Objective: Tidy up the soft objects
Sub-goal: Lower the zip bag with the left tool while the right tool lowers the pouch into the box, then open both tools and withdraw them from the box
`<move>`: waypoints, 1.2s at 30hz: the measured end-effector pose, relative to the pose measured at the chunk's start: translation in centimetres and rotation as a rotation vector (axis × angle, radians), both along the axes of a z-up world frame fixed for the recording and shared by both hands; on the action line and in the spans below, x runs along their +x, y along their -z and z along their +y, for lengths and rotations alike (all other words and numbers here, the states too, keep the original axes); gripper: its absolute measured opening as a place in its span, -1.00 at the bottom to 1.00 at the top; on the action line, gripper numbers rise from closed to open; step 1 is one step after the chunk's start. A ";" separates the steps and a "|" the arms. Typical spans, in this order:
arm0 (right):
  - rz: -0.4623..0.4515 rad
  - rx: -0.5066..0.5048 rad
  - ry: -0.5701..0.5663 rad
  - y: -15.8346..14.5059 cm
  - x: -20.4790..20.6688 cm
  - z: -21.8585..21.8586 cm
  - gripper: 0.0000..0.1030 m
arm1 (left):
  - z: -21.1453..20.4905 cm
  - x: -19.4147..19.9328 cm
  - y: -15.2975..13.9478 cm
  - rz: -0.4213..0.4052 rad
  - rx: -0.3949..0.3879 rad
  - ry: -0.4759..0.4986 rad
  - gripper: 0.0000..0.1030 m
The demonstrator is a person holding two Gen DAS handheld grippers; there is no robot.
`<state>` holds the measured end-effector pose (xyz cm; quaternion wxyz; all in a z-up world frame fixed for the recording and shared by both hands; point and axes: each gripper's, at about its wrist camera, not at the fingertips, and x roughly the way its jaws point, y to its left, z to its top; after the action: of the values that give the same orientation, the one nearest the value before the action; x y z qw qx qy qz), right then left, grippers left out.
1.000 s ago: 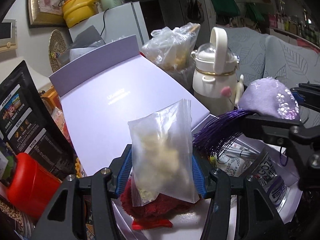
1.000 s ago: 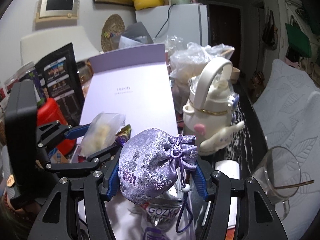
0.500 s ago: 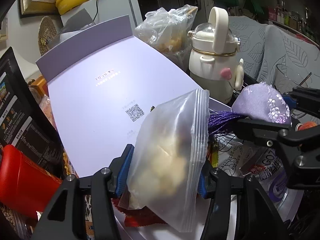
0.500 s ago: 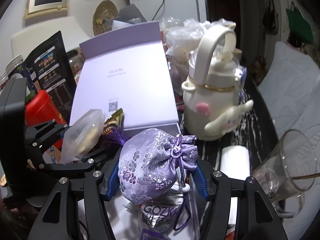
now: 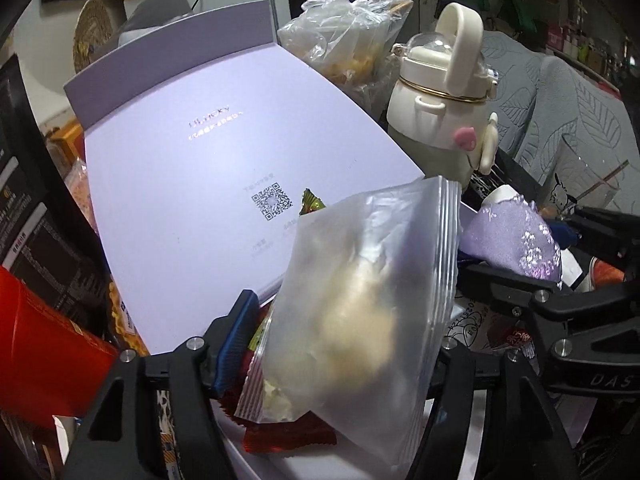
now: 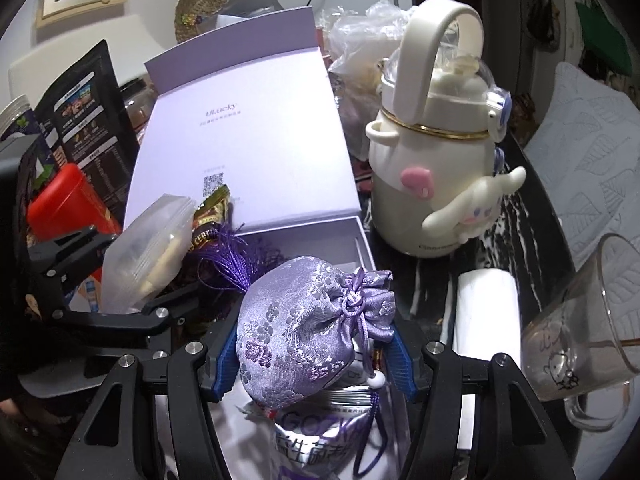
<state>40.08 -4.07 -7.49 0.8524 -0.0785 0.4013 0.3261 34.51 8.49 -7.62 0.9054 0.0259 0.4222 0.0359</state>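
soft objects sit in both grippers: a lavender brocade pouch (image 6: pixel 304 328) with a knotted cord is pinched between the blue-padded fingers (image 6: pixel 224 356) of the right gripper (image 6: pixel 310 354), bulging above them toward 12 o'clock, its purple tassel (image 6: pixel 232 258) trailing toward 10 o'clock. the left gripper (image 5: pixel 336 344) is clamped on a frosted zip bag (image 5: pixel 360 304) of pale lumps, which fills the gap between its fingers (image 5: pixel 234 340) and leans toward 1 o'clock; from the right wrist view that bag (image 6: pixel 148 248) lies at 9 o'clock of the pouch, near it but apart. both are held over an open lavender box (image 6: pixel 304 236), whose raised lid (image 6: pixel 240 136) reads "ulucky" in small print, with a qr code lower down; a brown-and-gold wrapper (image 6: pixel 210 210) partly covers that code, its lettering too broken to read. below the pouch at 6 o'clock lies a silver packet (image 6: pixel 324 436) printed "gozk…" over chinese characters. a red wrapper (image 5: pixel 288 436) lies under the zip bag. at 1 o'clock stands a cream cartoon-dog bottle (image 6: pixel 432 152) with a loop handle and a pink heart; small writing near its base is not legible. at 4 o'clock a clear glass mug (image 6: pixel 584 344) bears a line-drawn puppy. at 9 o'clock are a black printed pouch (image 6: pixel 88 112), its text too small to read, and a red container (image 6: pixel 68 200).
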 end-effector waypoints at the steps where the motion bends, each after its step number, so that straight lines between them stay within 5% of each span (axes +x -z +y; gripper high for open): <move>1: 0.001 -0.003 0.000 0.0 0.0 0.1 0.19 | 0.1 0.0 0.0 0.000 -0.006 -0.003 0.28; 23: -0.028 -0.002 -0.021 -0.8 -0.5 0.5 0.35 | -0.4 -1.8 -1.0 -0.020 0.110 -0.034 0.56; 30: -0.033 -0.002 -0.019 -1.0 -0.6 0.5 0.66 | 0.2 -2.5 -1.5 -0.015 0.102 -0.058 0.60; 36: -0.067 -0.009 -0.025 -2.3 -1.8 0.4 0.66 | 0.8 -3.7 -3.2 -0.045 0.079 -0.082 0.60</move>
<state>38.26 -3.63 -5.15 0.8608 -0.0983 0.3730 0.3321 30.78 9.24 -4.47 0.9108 0.0436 0.4005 0.0901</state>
